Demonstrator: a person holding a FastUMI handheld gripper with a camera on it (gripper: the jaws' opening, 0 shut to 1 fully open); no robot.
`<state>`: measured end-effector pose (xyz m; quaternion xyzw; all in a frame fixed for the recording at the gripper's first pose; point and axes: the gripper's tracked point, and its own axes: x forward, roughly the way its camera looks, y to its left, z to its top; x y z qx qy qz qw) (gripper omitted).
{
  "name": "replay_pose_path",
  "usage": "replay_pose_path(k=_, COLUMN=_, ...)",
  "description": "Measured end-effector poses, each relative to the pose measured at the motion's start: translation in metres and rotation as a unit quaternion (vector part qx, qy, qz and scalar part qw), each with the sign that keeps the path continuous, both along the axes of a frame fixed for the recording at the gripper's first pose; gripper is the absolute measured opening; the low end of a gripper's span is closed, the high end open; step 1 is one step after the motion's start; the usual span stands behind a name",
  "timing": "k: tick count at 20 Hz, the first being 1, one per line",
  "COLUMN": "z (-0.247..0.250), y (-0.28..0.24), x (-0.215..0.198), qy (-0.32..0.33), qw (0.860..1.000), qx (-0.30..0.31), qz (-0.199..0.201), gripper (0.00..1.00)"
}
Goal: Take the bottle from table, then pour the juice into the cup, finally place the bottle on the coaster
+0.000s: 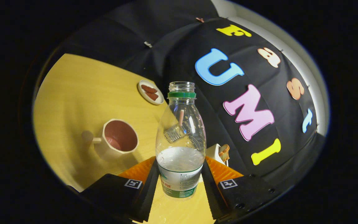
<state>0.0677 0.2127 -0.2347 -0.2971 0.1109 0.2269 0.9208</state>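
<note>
Yellow wooden table [73,90] under dim light, backed by black cloth booth wall [154,34], with a strip of pale wall beyond the cloth's upper edge. Between the fingers of the gripper [180,182], a clear plastic bottle [180,140], uncapped, green ring at the neck, label round the lower part, liquid filling roughly the lower third. Both fingers pressed against the bottle's lower sides, one on each flank, closed only as far as the bottle's width allows. Bottle roughly in line with the fingers, mouth pointing away from the camera; whole scene tilted in the view, table sloping. Base of the bottle apparently clear of the table, though hard to tell for sure. Beside the bottle and a little ahead of the fingers, a cream cup [117,140] with a reddish-brown inside, handle turned away from the bottle, standing on the table with its mouth open; a little paler patch at its bottom, contents unclear. Farther off, beyond the cup and near the cloth, a small round coaster [150,92], pale rim, with two reddish-brown pieces lying on it. On the other side of the bottle, close against the cloth, a small white object [218,153] with a brown piece on it, partly hidden by the bottle.
</note>
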Motion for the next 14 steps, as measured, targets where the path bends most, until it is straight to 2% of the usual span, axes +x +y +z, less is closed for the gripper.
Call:
replay_pose_path(k=5, z=0.012, y=-0.001, x=0.013, qy=0.015, qw=0.990, qx=0.135, qz=-0.038, gripper=0.75)
replay_pose_path(k=9, z=0.009, y=-0.018, x=0.038, qy=0.004, qw=0.979, qx=0.193, qz=-0.065, gripper=0.75)
replay_pose_path(k=14, z=-0.026, y=-0.018, x=0.074, qy=0.024, qw=0.968, qx=0.235, qz=-0.084, gripper=0.76)
